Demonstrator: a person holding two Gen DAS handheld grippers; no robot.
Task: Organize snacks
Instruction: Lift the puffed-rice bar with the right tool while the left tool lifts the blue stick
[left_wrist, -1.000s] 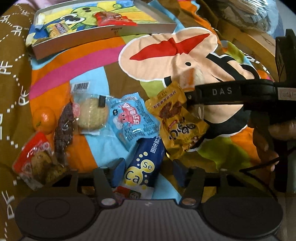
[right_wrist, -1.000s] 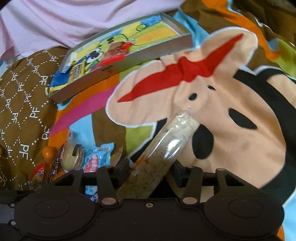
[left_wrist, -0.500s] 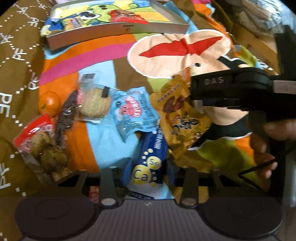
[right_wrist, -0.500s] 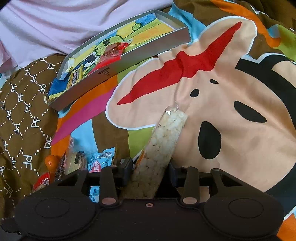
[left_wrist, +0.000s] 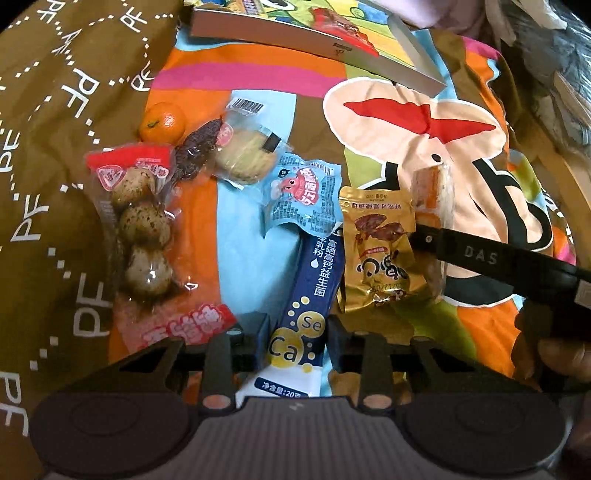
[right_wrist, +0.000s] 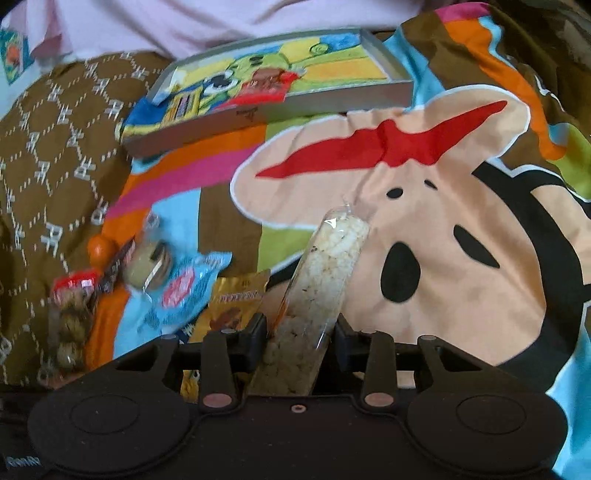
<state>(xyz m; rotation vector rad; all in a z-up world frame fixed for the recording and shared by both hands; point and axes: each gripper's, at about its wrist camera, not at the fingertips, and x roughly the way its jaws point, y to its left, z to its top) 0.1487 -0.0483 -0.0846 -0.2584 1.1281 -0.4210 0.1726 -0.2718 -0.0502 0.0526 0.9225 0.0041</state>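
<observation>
Right wrist view: right gripper (right_wrist: 301, 326) clamped on clear rice-cracker tube (right_wrist: 321, 291), long axis pointing away, tilted right. Left gripper (left_wrist: 297, 332) straddles blue Se-Ca sachet (left_wrist: 308, 306) lying lengthwise; contact unclear.

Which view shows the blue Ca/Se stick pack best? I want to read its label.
The left wrist view: the blue stick pack lies lengthwise between the left gripper fingers, print legible. The right wrist view shows hardly any of it, hidden behind other packets.

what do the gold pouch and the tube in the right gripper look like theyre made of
Gold pouch: probably metallised foil film, judging by its glossy, crinkled sheen. Rice cracker tube: thin clear plastic wrap, since the crackers show through and the top end is crimped.
</observation>
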